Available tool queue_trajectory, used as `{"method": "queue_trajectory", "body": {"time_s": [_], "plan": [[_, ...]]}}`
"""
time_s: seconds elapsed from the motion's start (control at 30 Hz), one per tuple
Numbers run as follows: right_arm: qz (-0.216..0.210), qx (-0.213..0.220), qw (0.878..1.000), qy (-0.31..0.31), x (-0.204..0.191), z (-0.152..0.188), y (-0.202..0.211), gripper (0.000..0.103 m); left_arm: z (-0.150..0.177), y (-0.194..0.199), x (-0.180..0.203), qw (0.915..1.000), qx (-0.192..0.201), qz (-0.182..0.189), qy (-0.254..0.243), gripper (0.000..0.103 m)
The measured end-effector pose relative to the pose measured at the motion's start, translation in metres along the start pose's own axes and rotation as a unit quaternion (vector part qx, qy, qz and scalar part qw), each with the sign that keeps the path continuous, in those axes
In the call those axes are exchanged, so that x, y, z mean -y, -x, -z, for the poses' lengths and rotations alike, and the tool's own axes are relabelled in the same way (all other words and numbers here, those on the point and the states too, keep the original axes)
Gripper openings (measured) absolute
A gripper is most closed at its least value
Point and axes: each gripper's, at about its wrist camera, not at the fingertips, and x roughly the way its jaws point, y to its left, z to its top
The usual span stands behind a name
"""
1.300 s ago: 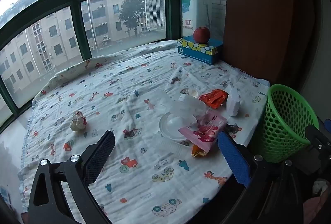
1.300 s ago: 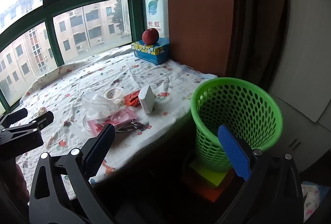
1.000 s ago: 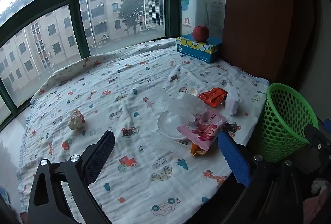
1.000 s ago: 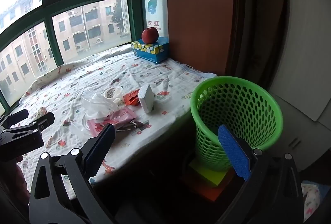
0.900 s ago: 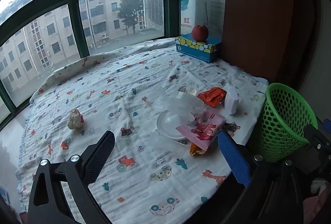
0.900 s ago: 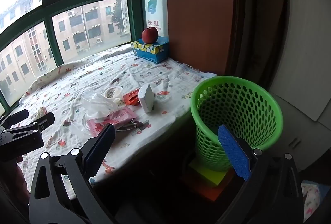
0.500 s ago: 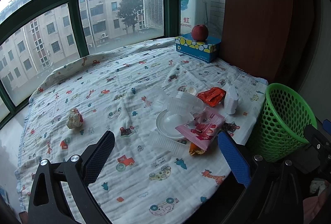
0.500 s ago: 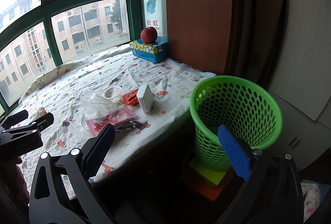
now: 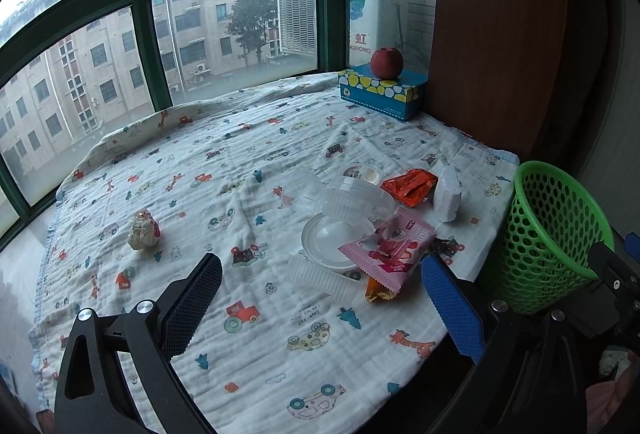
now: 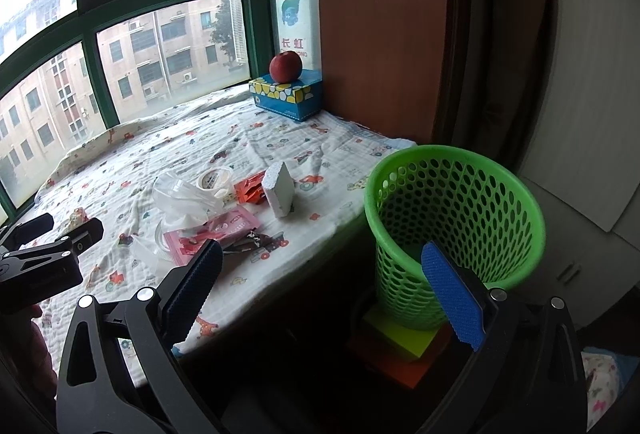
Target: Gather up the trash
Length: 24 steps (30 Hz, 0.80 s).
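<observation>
Between your left gripper's [image 9: 320, 308] jaws, which stand wide apart and hold nothing, you see only the white cartoon-printed blanket [image 9: 248, 346]. They hover above its near edge and touch none of the litter. Just ahead of the gap lies the heap of trash: a pink snack wrapper [image 9: 386, 248] resting across a round clear plastic lid [image 9: 324, 238], with crumpled clear plastic cups [image 9: 352, 199] behind it and a ribbed clear plastic piece [image 9: 320, 278] in front. Beyond the blue-padded finger sit an orange-red foil wrapper [image 9: 408, 185] and a white foam block [image 9: 447, 195] standing on edge, close beside each other. Ahead of the black-padded finger, well apart from the heap, a crumpled white-and-red paper ball [image 9: 142, 230] lies alone.

Your right gripper's [image 10: 322, 288] jaws are likewise spread wide and empty, held off the blanket's [image 10: 280, 262] edge. Just behind its blue-padded finger stands the green perforated plastic bin [image 10: 456, 218], upright on yellow and orange blocks [image 10: 404, 346], beside the blanket's corner; you can see nothing lying inside it. Ahead of its black-padded finger lies the same heap, pink wrapper [image 10: 216, 232] nearest. Far ahead of both, a red apple [image 9: 386, 62] sits on a blue spotted tissue box [image 9: 380, 93].
</observation>
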Motion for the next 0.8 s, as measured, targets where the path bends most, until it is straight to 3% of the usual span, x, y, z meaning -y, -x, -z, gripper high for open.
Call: {"method": "queue_trajectory", "body": {"time_s": [0.8], "plan": [[-0.005, -0.005, 1.0, 0.003, -0.0045, 0.0002, -0.0063, 0.098, -0.007, -0.0081, 0.0023, 1.0, -0.002, -0.001, -0.003, 0.097]]}}
